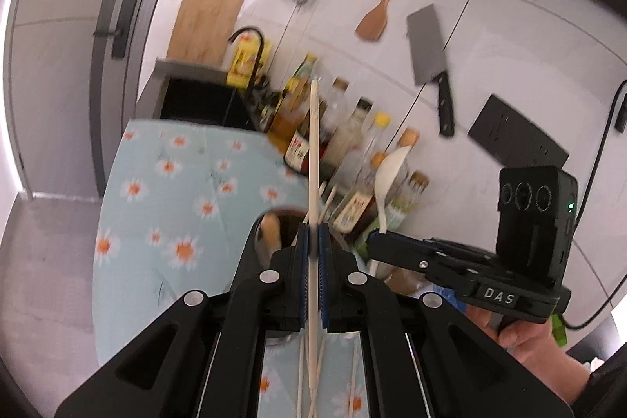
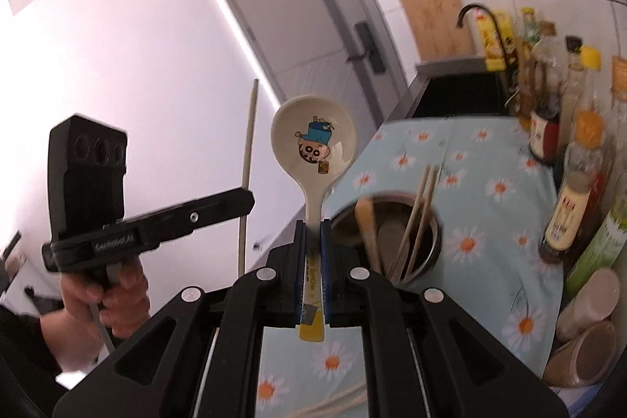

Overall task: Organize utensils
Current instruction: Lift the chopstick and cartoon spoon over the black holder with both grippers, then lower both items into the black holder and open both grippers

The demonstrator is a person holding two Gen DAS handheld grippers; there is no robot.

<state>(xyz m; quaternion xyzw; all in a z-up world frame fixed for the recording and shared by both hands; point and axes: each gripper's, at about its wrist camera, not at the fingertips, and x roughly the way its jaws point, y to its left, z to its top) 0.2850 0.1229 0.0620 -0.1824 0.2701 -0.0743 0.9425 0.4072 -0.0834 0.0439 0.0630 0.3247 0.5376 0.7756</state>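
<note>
Your left gripper [image 1: 312, 234] had its jaws clamped on a single pale chopstick [image 1: 313, 159], which stood upright toward twelve o'clock. Your right gripper [image 2: 312, 234] had its jaws closed on the handle of a white ceramic spoon [image 2: 313, 143], its cartoon-printed bowl up at twelve o'clock. At about two o'clock from that gripper, the metal utensil cup [image 2: 435, 241] sat on the daisy-print cloth [image 2: 490, 190], holding chopsticks and a wooden handle. Sauce bottles [image 2: 576, 198] stood at three o'clock along the wall.
</note>
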